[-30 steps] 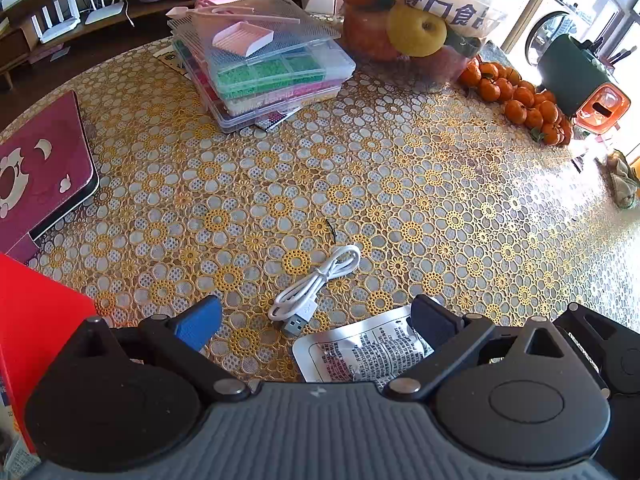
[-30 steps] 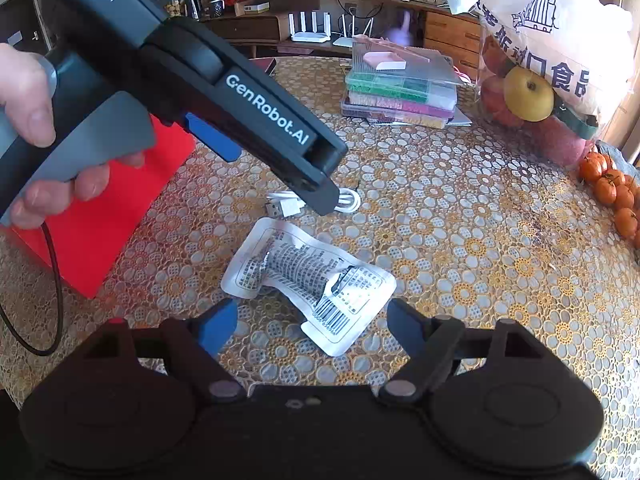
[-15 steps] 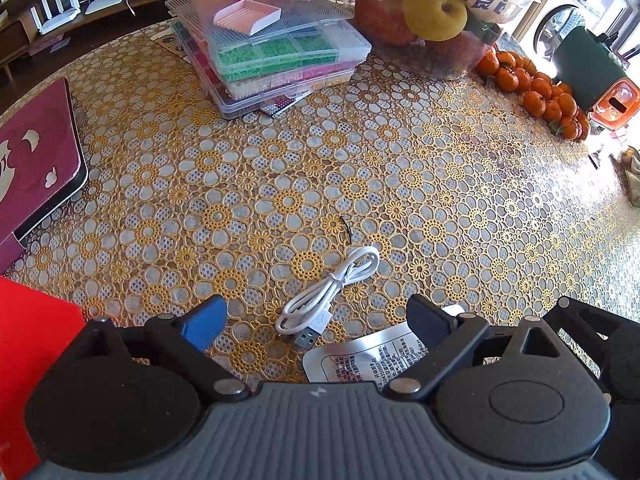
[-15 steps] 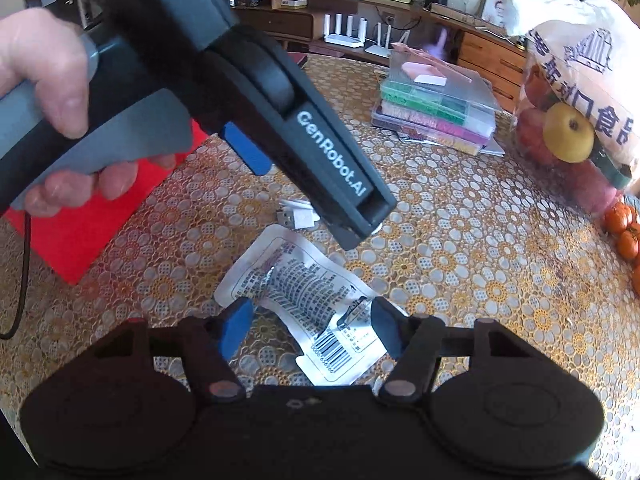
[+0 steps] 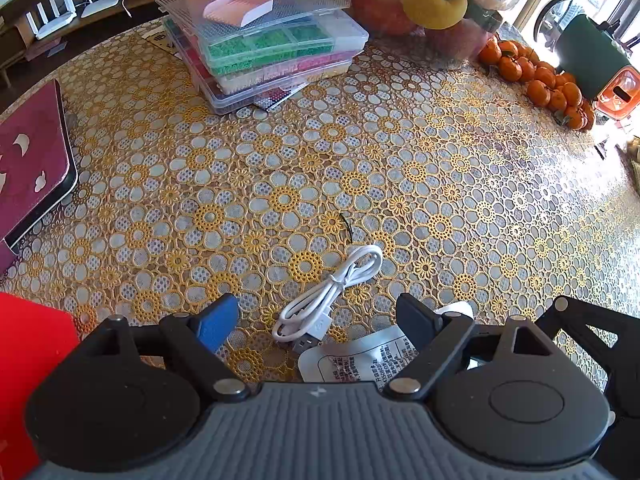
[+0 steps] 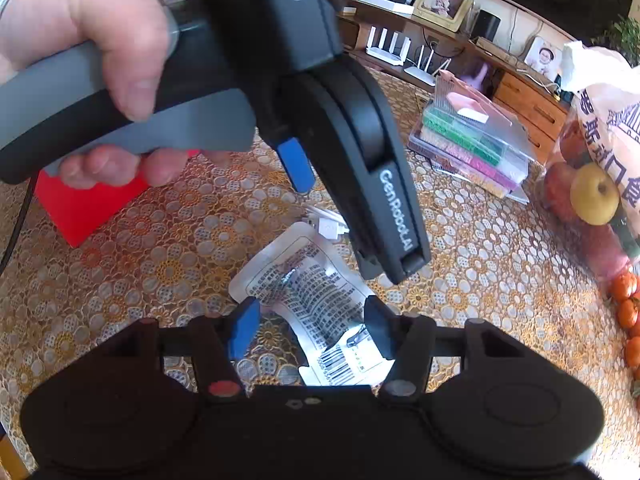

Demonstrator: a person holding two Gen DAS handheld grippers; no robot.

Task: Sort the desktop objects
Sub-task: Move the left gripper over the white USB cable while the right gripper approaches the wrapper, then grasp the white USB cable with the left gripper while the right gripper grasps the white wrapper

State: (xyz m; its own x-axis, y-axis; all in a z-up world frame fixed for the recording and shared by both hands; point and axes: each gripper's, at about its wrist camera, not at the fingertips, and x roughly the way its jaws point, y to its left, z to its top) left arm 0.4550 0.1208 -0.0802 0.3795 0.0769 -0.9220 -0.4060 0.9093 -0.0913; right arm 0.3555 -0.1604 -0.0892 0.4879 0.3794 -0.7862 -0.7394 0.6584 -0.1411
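Floral table (image 5: 400, 160); left tongs (image 6: 344, 220) read "GenRobot.AI" above printed packet (image 6: 316, 300).

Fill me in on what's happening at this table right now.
A person holds a hand-held gripper in each hand over a gold floral tablecloth. The left hand-held gripper hangs open above a coiled white USB cable. The right hand-held gripper is open, its fingers either side of a crinkled silver printed foil packet lying flat. Nothing is gripped yet. Stacked clear plastic bead boxes sit farther back.

Coiled white USB cable (image 5: 330, 296) touching flat silver sachet (image 6: 316, 304).
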